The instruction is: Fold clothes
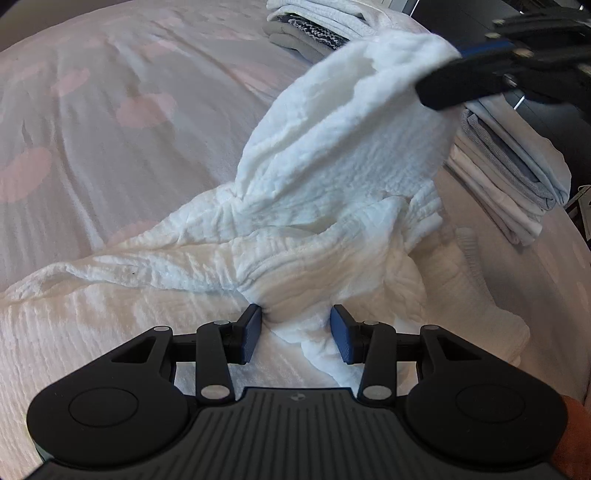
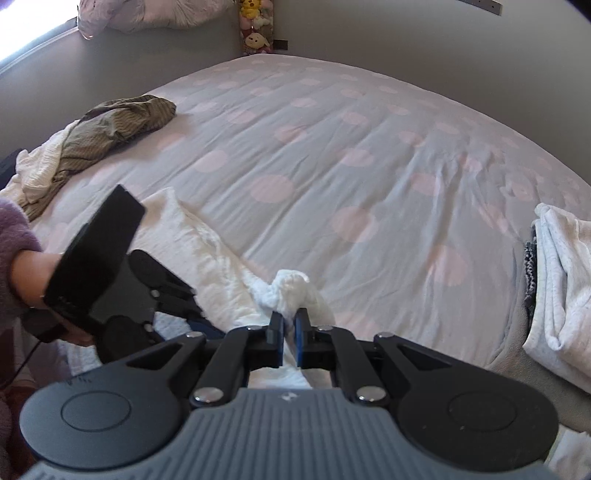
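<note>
White crinkled garment [image 1: 332, 192] lies bunched on the near part of a bed [image 2: 369, 155] covered in a pale sheet with pink dots. Right gripper [image 2: 290, 321] has its fingers clenched on a wad of this fabric, lifting one end into a raised peak above the bed. Left gripper [image 1: 294, 328] sits low over the lower folds; its fingers are spread apart with a gather of cloth between them, not pinched.

Around the work: a stack of folded white and grey clothes [image 1: 517, 177] sits just beside the garment on the right, near the bed's edge, and a second folded pile [image 1: 314, 26] rests farther back. From the right wrist view, a crumpled olive striped garment [image 2: 114, 125] lies over a cream cloth [image 2: 37, 170] at the far left edge of the bed, well apart from the grippers. Plush toys [image 2: 255, 26] stand against the wall beyond the bed.

The middle and far part of the bed is open sheet. The near right side is crowded by the folded stack.
</note>
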Tool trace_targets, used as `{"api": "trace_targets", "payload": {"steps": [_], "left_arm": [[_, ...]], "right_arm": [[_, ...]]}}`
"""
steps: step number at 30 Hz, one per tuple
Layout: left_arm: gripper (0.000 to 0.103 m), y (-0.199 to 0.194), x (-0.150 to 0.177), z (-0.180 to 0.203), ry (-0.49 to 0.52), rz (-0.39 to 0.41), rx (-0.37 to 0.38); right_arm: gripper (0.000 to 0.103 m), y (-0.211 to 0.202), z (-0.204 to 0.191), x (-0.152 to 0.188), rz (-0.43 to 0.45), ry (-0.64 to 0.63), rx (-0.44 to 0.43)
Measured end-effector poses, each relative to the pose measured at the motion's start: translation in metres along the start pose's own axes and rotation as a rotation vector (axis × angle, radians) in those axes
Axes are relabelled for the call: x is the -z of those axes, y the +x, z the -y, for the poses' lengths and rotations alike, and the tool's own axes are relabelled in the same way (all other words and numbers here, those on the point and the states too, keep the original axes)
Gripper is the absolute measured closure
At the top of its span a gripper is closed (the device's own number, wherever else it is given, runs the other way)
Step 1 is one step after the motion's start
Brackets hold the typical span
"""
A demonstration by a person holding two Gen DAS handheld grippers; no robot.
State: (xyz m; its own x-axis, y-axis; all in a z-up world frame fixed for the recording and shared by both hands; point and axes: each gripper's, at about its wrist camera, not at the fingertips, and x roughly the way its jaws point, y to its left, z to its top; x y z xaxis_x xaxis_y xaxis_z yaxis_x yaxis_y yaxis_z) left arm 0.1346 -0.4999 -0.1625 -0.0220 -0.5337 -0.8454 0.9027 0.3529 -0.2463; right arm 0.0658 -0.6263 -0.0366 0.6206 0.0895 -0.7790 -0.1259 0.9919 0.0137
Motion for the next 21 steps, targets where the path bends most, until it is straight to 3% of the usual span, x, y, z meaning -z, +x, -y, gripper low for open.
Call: {"api": "trace_targets", "payload": {"steps": [4,7,9,15,17,21], "left_arm": [[0.063,-0.002,0.005,0.000,-0.004,0.023,-0.008],[0.064,-0.004,0.008,0.001,0.020,0.030,-0.017],[0.064,-0.009,0.014,0.004,0.041,0.045,-0.022],[0.063,-0.040,0.023,-0.002,0.032,-0.023,-0.058],[0.063,-0.051,0.026,-0.002,0.017,-0.013,-0.077],[0.064,-0.074,0.023,0.013,0.012,0.070,-0.037]], "right_arm": [[0.096,0.003,-0.041,0.026,-0.015,-0.014,-0.047],[0.098,0.018,-0.061,0.053,-0.048,-0.016,-0.014],[0.098,0.028,-0.059,0.067,-0.073,0.013,-0.014],[0.098,0.042,-0.056,0.094,-0.073,0.109,-0.025],[0.098,0.047,-0.059,0.097,-0.074,0.120,-0.010],[0.098,0.059,-0.064,0.105,-0.078,0.154,0.016]]}}
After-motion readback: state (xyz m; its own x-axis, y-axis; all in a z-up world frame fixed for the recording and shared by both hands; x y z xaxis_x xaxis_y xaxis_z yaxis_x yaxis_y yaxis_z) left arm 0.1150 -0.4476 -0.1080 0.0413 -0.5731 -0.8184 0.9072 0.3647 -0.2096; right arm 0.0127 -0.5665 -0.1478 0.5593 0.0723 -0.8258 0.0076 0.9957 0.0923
